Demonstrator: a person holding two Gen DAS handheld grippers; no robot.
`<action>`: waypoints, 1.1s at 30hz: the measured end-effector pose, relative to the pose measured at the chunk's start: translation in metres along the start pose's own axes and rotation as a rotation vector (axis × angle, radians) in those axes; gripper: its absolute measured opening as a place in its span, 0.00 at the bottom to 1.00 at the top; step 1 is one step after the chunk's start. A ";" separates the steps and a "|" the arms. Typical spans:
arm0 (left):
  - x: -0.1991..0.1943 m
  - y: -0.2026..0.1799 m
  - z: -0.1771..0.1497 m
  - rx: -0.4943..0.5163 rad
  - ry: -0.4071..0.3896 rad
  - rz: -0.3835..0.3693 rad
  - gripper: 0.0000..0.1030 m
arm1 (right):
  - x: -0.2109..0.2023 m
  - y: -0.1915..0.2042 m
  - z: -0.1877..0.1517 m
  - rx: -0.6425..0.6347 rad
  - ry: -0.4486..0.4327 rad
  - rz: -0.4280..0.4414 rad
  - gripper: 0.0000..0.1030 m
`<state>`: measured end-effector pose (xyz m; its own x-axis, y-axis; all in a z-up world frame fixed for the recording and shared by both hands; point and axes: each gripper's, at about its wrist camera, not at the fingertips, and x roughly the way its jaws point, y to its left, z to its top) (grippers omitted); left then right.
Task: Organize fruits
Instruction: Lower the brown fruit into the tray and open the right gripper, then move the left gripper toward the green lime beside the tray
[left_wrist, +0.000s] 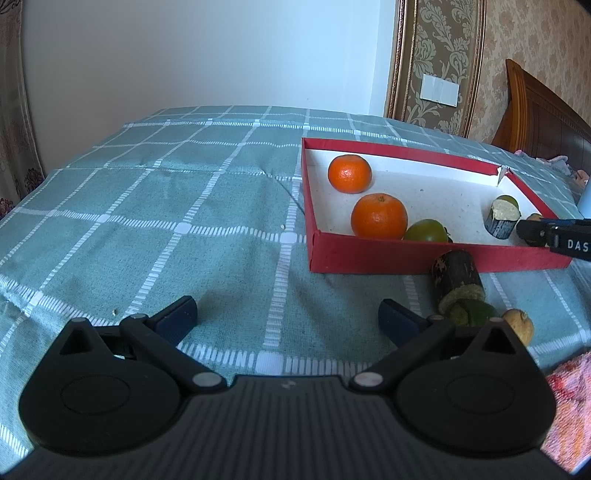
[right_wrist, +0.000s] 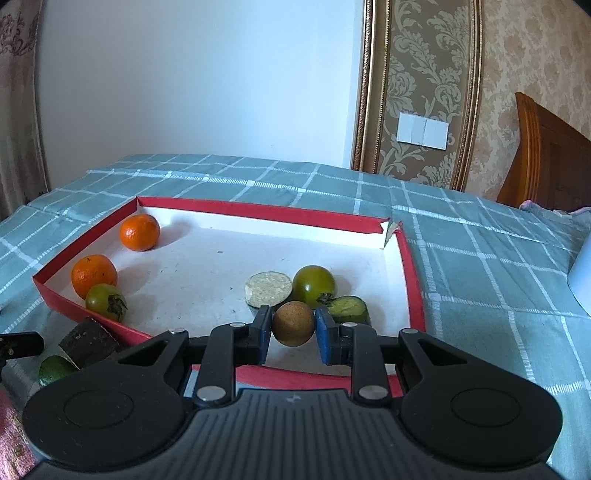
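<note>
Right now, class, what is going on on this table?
A person is sorting fruit into a red tray with two hand-held grippers. The right gripper is shut on a small brown round fruit above the tray's near edge. The left gripper hangs open over the checked cloth. Two oranges already lie inside.

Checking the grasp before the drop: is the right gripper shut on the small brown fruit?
Shut on it. The right gripper has both blue pads pressed on the brown fruit, held over the red tray.

Matt cardboard tray (right_wrist: 410, 266), woven checked cloth (left_wrist: 184, 206)
</note>
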<state>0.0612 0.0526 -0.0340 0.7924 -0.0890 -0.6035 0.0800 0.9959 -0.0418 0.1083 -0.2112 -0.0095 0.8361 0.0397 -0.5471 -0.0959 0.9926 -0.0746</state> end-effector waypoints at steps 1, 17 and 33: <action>0.000 0.000 0.000 0.000 0.000 0.000 1.00 | 0.001 0.000 -0.001 -0.002 0.004 -0.004 0.24; 0.000 -0.001 0.000 0.003 0.001 0.003 1.00 | 0.012 -0.004 -0.001 0.017 0.018 -0.010 0.24; 0.001 -0.003 0.000 0.016 0.007 0.014 1.00 | -0.012 -0.001 -0.007 0.000 -0.057 0.009 0.71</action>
<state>0.0617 0.0494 -0.0344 0.7896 -0.0747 -0.6091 0.0786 0.9967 -0.0204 0.0949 -0.2132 -0.0083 0.8647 0.0547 -0.4993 -0.1031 0.9922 -0.0698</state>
